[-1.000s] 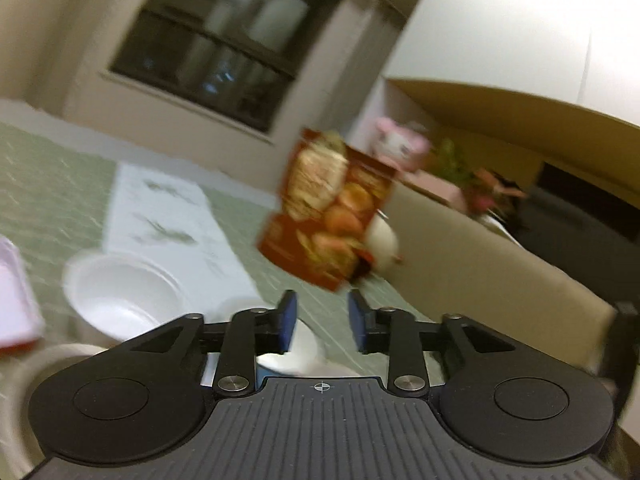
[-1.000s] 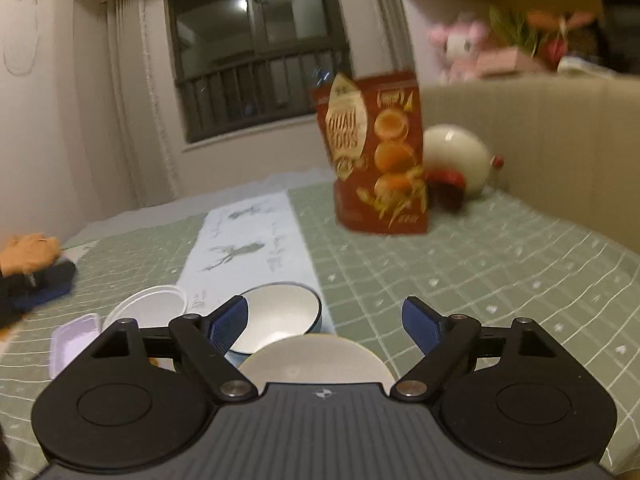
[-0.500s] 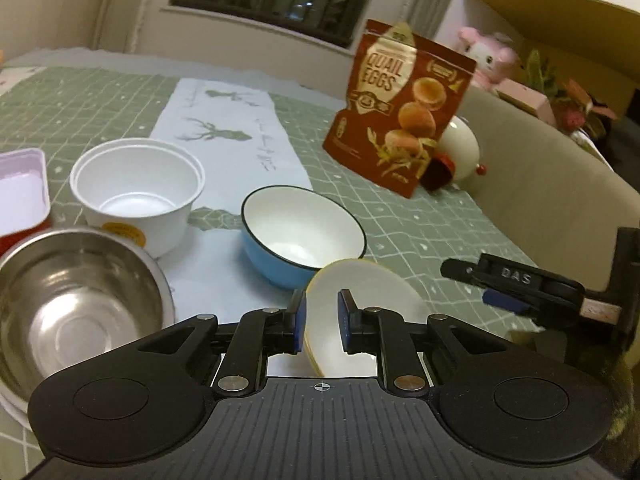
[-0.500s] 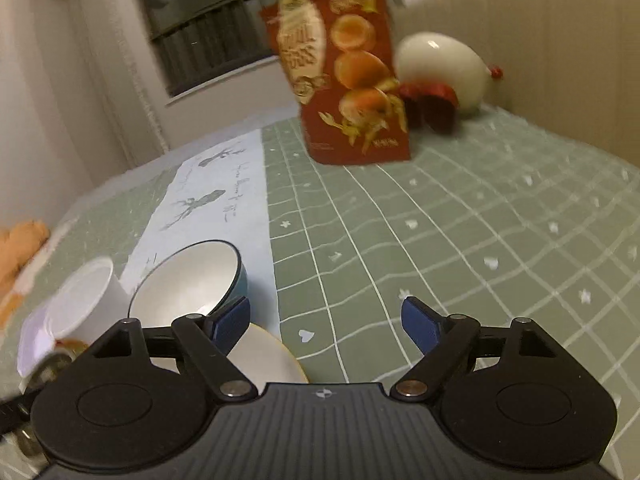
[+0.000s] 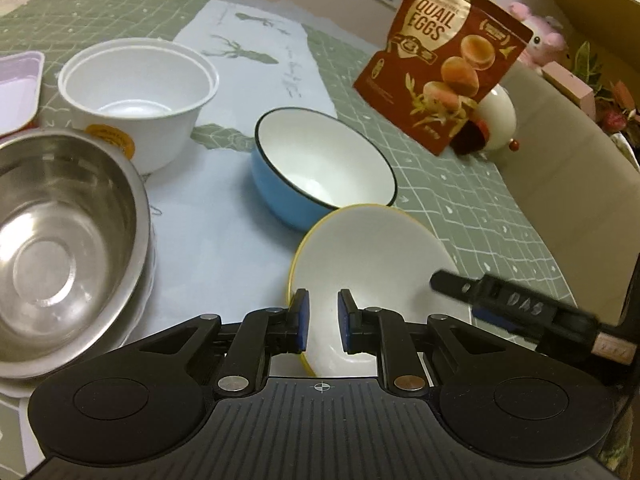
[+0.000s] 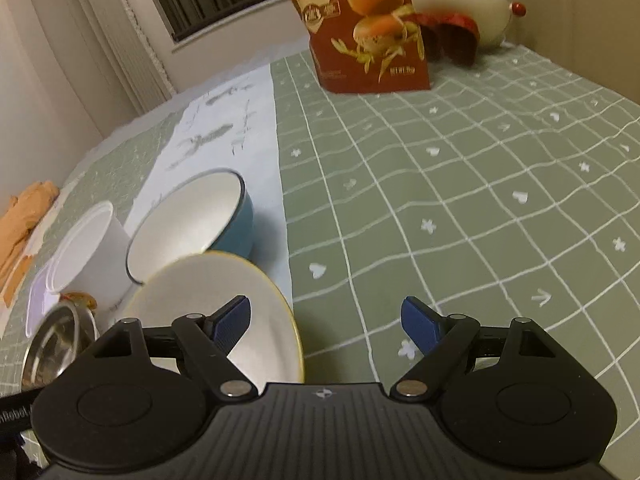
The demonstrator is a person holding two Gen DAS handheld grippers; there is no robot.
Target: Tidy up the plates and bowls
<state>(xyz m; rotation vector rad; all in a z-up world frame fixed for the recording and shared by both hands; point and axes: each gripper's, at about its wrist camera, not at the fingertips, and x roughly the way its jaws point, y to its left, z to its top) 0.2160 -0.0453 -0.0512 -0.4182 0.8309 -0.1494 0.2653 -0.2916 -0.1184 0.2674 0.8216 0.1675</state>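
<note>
My left gripper is shut on the near rim of a yellow-rimmed white bowl and holds it tilted. The same bowl shows in the right wrist view. A blue bowl with a white inside sits just behind it, also in the right wrist view. A white plastic bowl stands at the back left. A steel bowl rests on a white plate at the left. My right gripper is open and empty, just right of the yellow-rimmed bowl.
A quail-eggs bag stands at the back, with a white egg-shaped ornament beside it. A pink tray lies at the far left. A green checked tablecloth covers the table. Orange cloth lies far left.
Both grippers have tipped down toward the table. My left gripper has come closer over the bowls with the yellow-rimmed bowl in it. My right gripper has stayed open.
</note>
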